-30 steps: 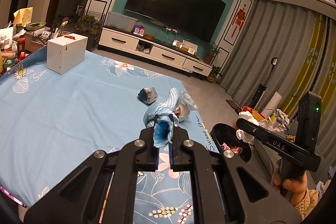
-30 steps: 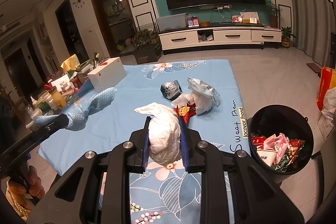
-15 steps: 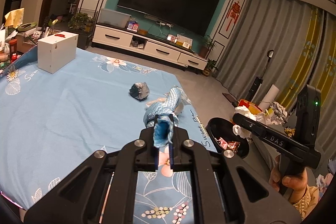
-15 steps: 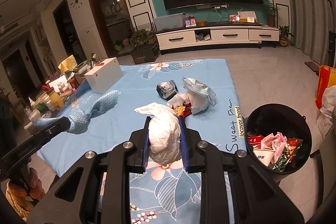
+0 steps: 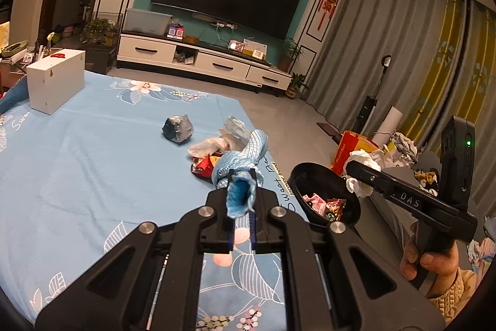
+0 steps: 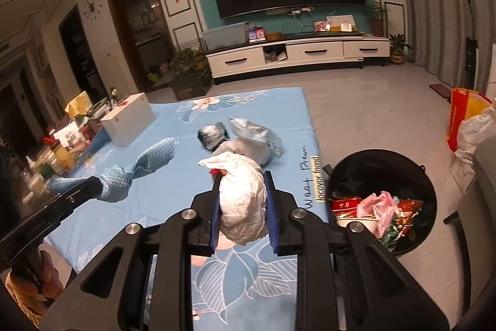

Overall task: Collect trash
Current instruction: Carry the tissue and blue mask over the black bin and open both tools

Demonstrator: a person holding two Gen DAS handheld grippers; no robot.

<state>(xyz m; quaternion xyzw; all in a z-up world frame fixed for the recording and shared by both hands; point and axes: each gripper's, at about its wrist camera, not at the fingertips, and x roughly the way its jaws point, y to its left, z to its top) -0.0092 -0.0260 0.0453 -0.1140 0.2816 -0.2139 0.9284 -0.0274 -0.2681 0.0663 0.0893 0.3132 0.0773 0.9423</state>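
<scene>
My left gripper (image 5: 241, 176) pinches a twisted blue mesh cloth (image 5: 245, 158), jaws pressed nearly together on it. My right gripper (image 6: 242, 176) clamps a crumpled white wad (image 6: 243, 200), jaws spread only as wide as the wad. Both loads hang above the blue floral sheet (image 6: 155, 191) near its right edge. On the sheet by that edge: a dark foil lump (image 6: 213, 136), a silvery bag (image 6: 257, 134), a red wrapper (image 5: 203, 165). The black bin (image 6: 412, 163) stands on the floor just beside that edge, holding wrappers.
</scene>
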